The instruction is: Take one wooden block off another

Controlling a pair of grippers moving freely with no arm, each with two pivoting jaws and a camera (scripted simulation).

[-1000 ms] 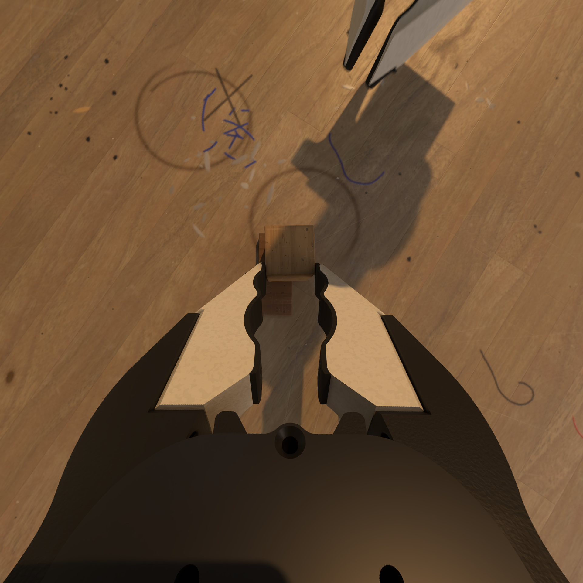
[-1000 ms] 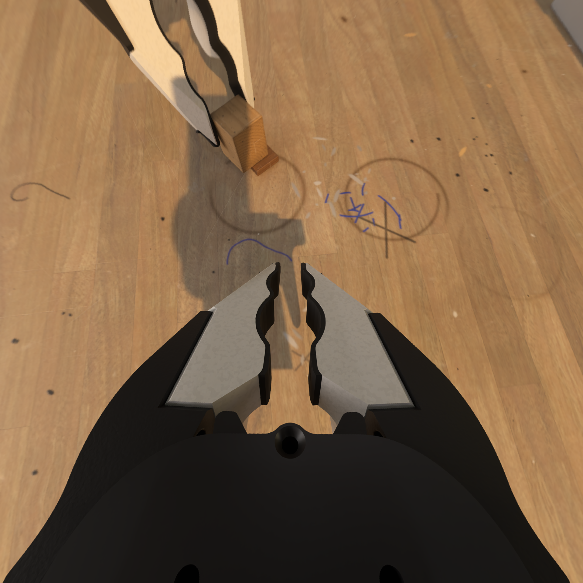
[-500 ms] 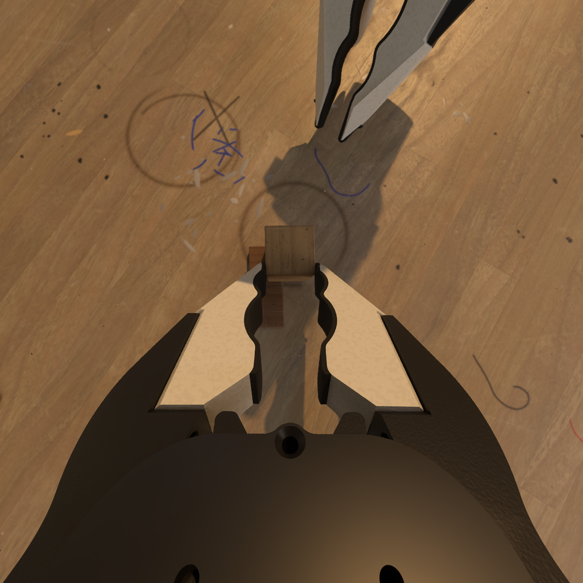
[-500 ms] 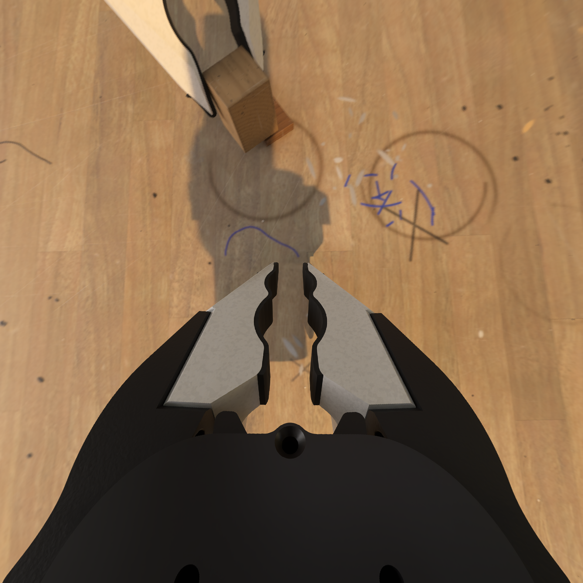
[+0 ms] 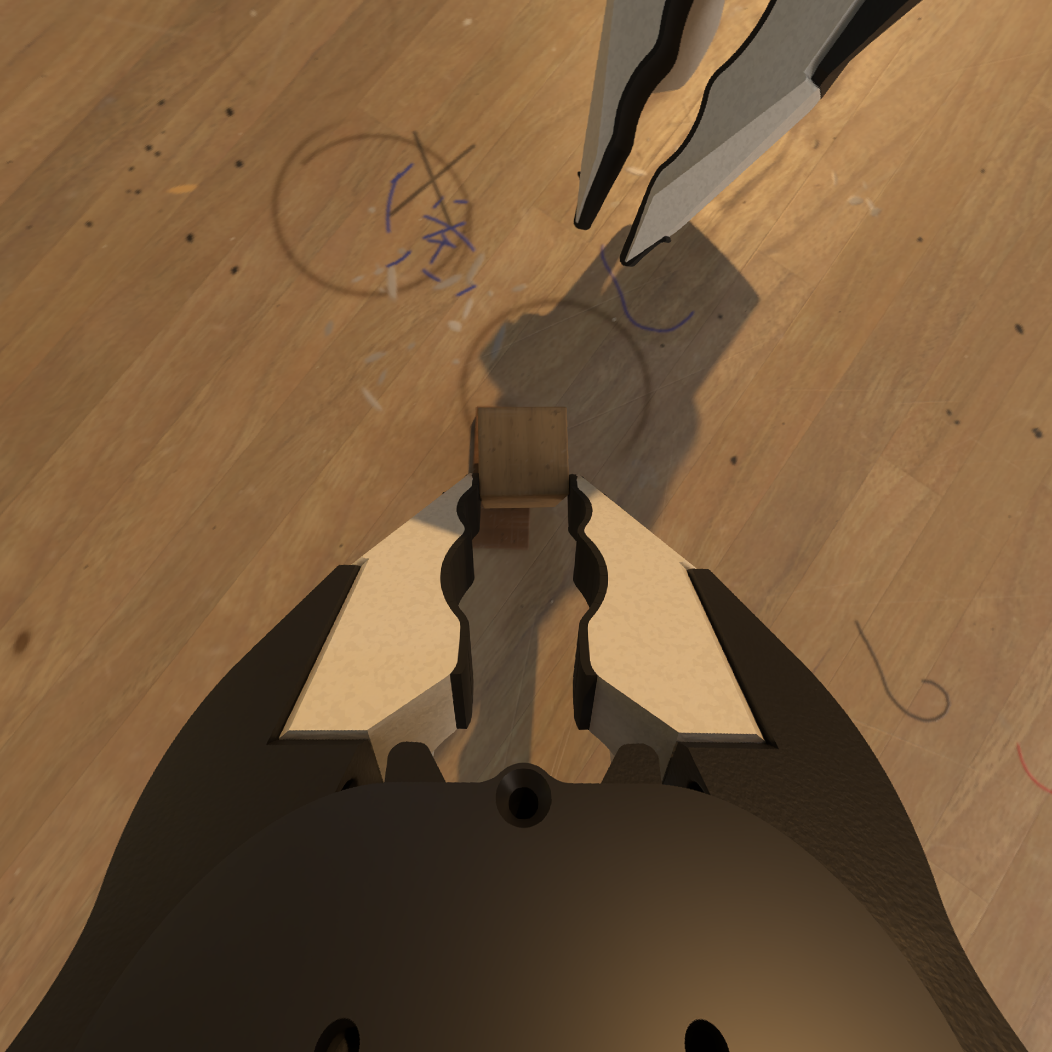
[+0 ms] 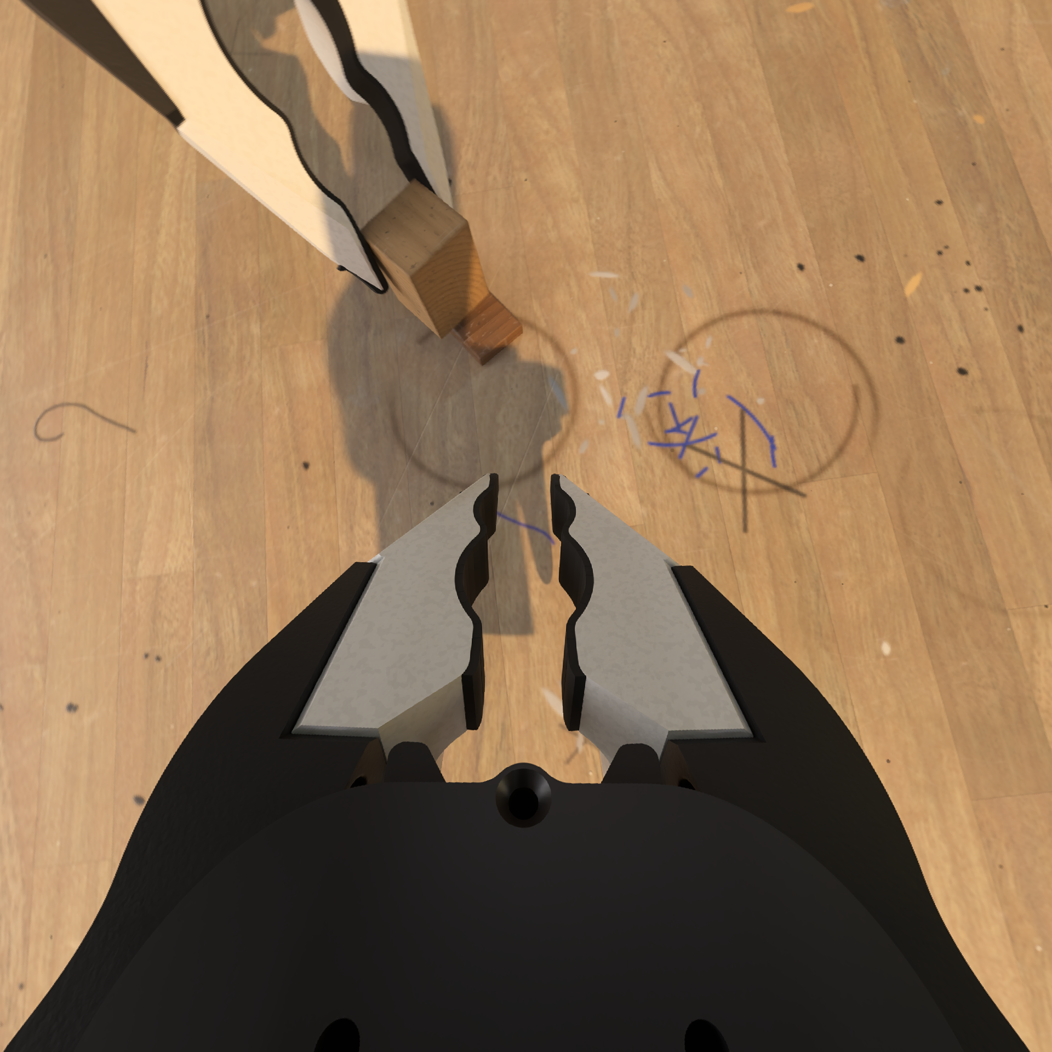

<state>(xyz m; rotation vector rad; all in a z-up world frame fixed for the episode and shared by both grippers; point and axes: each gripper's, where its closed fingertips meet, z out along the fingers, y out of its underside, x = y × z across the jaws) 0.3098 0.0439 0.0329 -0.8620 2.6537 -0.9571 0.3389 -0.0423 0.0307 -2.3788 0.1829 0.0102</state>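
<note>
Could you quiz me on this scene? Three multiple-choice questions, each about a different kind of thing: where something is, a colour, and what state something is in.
1. Where is the light wooden block?
A. Between the fingers of the left tool
B. Flat on the table, away from both tools
C. Between the fingers of the right tool

2. What colour is the small block beneath the light one?
A. Blue
B. Dark reddish brown
C. White

3. What state is the right tool in?
A. Shut on a block
B. Holding a pencil
C. Slightly open, holding nothing

Answers:
1. A: both views show the tan fingers clamping its sides.
2. B: the right wrist view shows it darker and redder than the table.
3. C: only bare table shows through the gap between its grey fingers.
</note>
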